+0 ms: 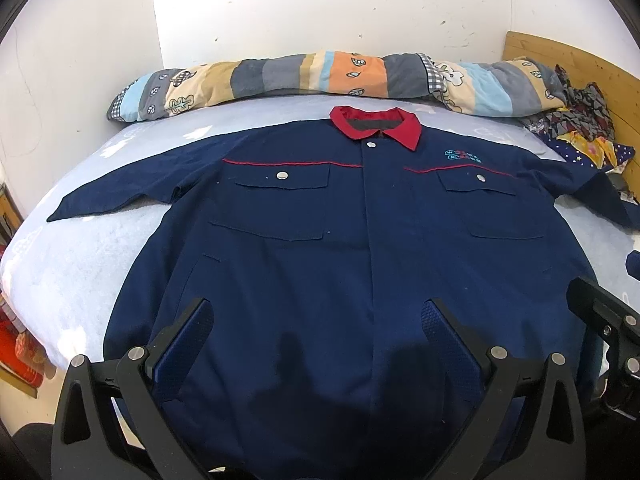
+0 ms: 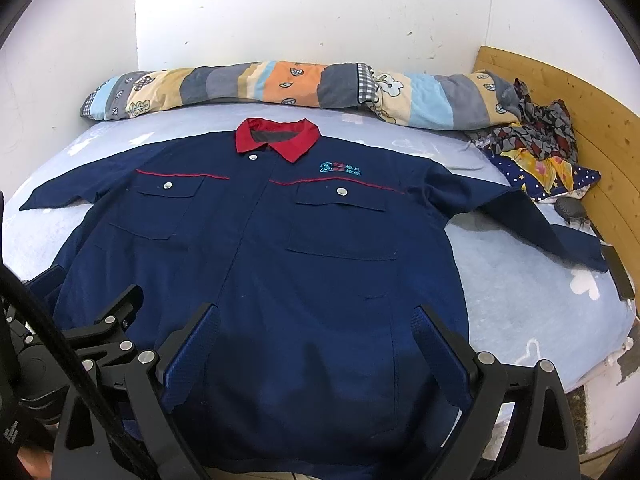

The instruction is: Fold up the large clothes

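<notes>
A large navy work jacket (image 1: 304, 248) with a red collar (image 1: 376, 124) lies flat, front up, on the bed with both sleeves spread out; it also shows in the right wrist view (image 2: 280, 264). My left gripper (image 1: 318, 312) is open and empty above the jacket's lower hem, left of the placket. My right gripper (image 2: 316, 320) is open and empty above the hem, on the right half. The right gripper's body shows at the right edge of the left wrist view (image 1: 608, 320).
A light blue bed sheet (image 1: 80, 264) covers the bed. A striped rolled quilt (image 1: 320, 76) lies along the white wall. A heap of patterned clothes (image 2: 536, 144) sits at the far right by a wooden headboard (image 2: 600, 128). A dark phone (image 2: 618, 272) lies near the right sleeve.
</notes>
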Action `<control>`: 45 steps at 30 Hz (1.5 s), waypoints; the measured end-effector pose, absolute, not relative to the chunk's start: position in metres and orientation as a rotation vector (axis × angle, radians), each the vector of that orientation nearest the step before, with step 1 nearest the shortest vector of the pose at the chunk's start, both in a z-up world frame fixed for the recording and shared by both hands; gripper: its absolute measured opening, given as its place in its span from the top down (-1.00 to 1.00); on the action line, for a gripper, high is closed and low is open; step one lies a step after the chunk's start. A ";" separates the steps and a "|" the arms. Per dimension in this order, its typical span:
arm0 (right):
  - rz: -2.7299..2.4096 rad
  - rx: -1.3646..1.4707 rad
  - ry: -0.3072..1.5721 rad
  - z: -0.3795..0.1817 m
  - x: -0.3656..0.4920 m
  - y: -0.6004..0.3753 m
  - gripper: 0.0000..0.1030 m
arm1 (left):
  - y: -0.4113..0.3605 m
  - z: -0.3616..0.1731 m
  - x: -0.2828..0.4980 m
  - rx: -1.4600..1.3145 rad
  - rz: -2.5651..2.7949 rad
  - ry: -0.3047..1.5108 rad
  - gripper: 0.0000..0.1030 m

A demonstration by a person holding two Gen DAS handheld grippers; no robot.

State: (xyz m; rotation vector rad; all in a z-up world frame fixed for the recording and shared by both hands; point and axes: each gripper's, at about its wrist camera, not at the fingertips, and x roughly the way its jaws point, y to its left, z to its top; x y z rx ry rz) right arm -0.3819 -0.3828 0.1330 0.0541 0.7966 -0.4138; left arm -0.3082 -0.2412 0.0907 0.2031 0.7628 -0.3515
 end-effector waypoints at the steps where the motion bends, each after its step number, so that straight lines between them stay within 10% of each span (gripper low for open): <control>1: -0.411 0.059 0.794 0.133 -0.382 -0.382 -0.91 | -0.240 0.090 -0.309 0.201 -0.352 0.764 -1.00; 18: -0.379 0.137 0.816 0.137 -0.385 -0.391 -0.91 | -0.244 0.092 -0.309 0.203 -0.348 0.759 -1.00; 31: -0.746 0.745 0.609 0.169 -0.470 -0.660 -0.91 | -0.298 0.136 -0.225 0.321 -0.348 0.643 -1.00; 45: -0.840 1.221 0.315 0.125 -0.592 -0.871 -0.01 | -0.285 0.134 -0.223 0.205 -0.447 0.757 -1.00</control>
